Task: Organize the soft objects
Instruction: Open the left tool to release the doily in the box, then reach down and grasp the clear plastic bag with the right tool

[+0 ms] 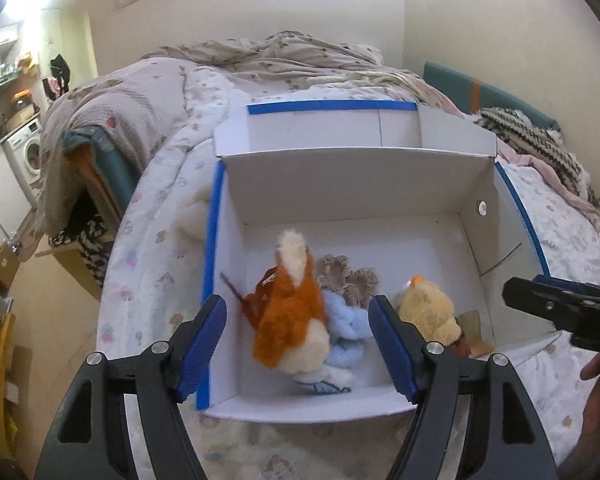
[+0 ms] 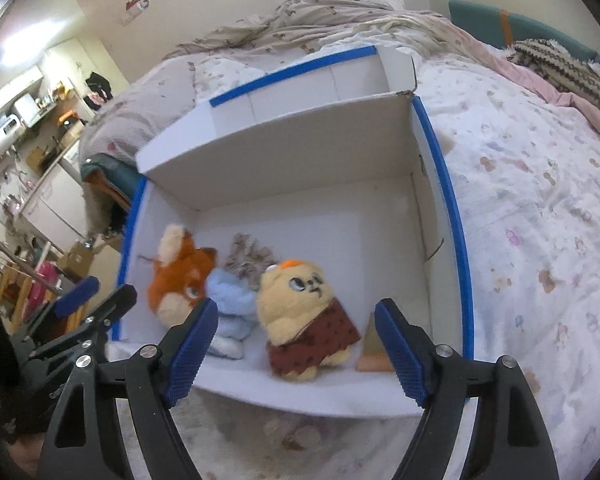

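Toys are seen inside a white box point(image 1: 352, 184) with blue edges, set on a bed point(image 2: 540, 200). An orange fox toy point(image 1: 290, 316) lies by the box's left wall, a blue fluffy toy point(image 2: 232, 304) and a brown frilly thing point(image 1: 348, 280) beside it — and a yellow toy point(image 2: 300, 308) in a brown dress sits near the front edge. The left gripper point(image 1: 296, 344) and right gripper point(image 2: 296, 346) are held wide apart — nothing is gripped.
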Tool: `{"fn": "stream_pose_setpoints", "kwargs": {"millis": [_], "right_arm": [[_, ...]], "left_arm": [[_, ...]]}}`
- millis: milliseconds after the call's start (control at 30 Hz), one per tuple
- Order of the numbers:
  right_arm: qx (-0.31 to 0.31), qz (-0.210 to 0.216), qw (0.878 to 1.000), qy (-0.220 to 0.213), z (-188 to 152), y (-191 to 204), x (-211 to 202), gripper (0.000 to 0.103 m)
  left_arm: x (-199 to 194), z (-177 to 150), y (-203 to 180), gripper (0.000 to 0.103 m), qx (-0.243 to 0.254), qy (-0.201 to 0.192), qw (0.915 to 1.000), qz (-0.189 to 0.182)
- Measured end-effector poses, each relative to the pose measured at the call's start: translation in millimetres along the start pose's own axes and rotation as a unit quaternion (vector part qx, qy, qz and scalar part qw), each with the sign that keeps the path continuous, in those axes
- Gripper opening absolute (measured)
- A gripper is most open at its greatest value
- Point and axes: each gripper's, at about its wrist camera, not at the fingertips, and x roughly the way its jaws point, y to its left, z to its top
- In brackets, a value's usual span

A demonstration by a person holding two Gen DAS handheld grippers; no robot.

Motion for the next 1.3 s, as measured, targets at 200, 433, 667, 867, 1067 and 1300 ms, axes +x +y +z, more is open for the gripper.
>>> {"fn": "stream_pose_setpoints", "kwargs": {"millis": [200, 433, 667, 867, 1067, 1300], "right_arm": [[-0.013, -0.002, 1.000, -0.002, -19.2, 8.8, -18.5, 0.085], [-0.016, -0.004, 1.000, 0.012, -48.7, 10.9, -34.8, 0.085], [-0.015, -0.013, 0.999, 0.041, -66.3, 2.3, -33.1, 0.085], [0.030, -0.009, 0.996, 0.081, -68.7, -17.5, -11.5, 0.085], [0.083, 0.002, 0.985, 0.149, -78.6, -32.7, 23.4, 0.085], [0.102, -0.007, 0.975, 0.198, -83.4, -32.1, 60.0, 0.085]], "left_arm": [[-25.8, -15.0, 13.9, 0.071, -0.007, -0.007, 0.9999, 0.011], [-47.4, -40.4, 28.5, 0.071, -0.029, 0.007, 0.9994, 0.016], [-45.0, -60.5, 34.1, 0.071, -0.054, 0.037, 0.9975, 0.028], [-30.8, -61.4, 37.6, 0.071, -0.065, 0.059, 0.9954, 0.038], [-13.5, -66.2, 45.9, 0.071, -0.088, 0.094, 0.9911, 0.034], [-3.0, -67.1, 53.7, 0.072, -0.113, 0.116, 0.9865, 0.025]]}}
